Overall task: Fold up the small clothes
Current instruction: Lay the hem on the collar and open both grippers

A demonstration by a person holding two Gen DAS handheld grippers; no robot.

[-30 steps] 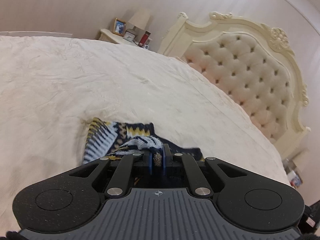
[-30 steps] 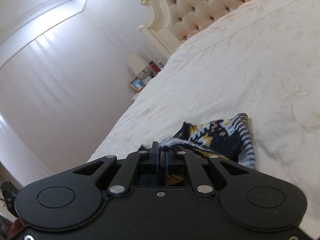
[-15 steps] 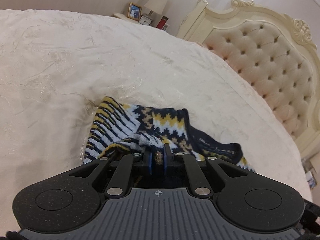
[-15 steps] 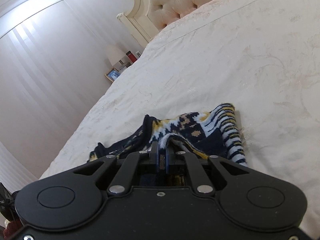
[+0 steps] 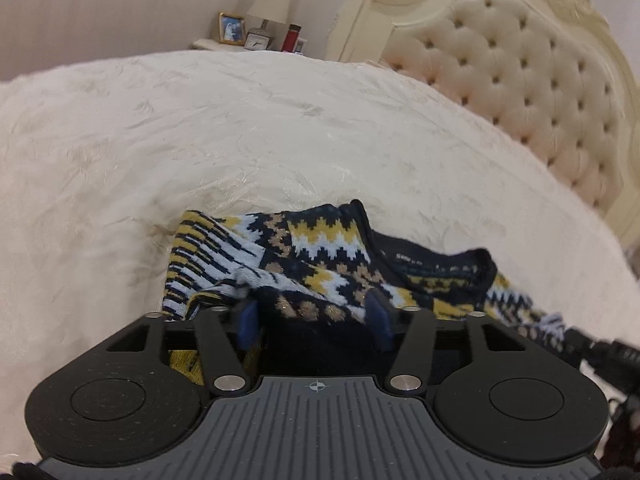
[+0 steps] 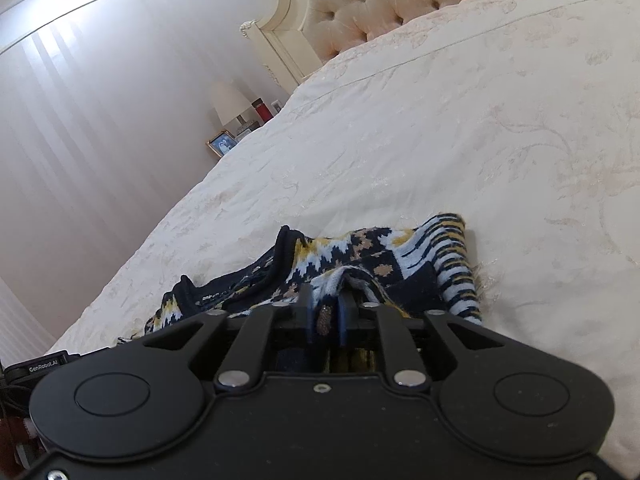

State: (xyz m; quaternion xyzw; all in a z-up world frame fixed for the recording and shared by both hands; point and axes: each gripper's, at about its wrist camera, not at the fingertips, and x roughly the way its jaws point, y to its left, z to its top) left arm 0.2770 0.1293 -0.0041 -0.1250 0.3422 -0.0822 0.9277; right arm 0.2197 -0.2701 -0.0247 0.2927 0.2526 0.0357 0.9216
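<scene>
The left gripper stands with its jaws well spread: they have just been opening, and the navy, mustard and white patterned knit sweater lies loose between the blue pads, which no longer press it. The right gripper has also just been opening, but by less. Its blue pads stand only slightly apart, with a thin fold of the knit between them. Whether they grip that fold I cannot tell from this view, though a slim gap seems to show on either side of it.

The sweater sits directly ahead of and under both sets of jaws, resting on the cream embroidered bedspread. Its long axis runs across the line both grippers point along, from the striped ribbed cuff at the left view's left side to the dark collar edge at its right. In the right wrist view the order is reversed, with the striped band on the right and the collar on the left. So each gripper appears to sit at one end of the near edge, and neither is clearly nearer the garment's middle.

In my judgement a fold has just been laid down. The next move depends on backing both grippers straight out without dragging the top layer.

Beyond the garment the bedspread is bare up to the tufted cream headboard, with a bedside table carrying a lamp and a framed photo further off.
</scene>
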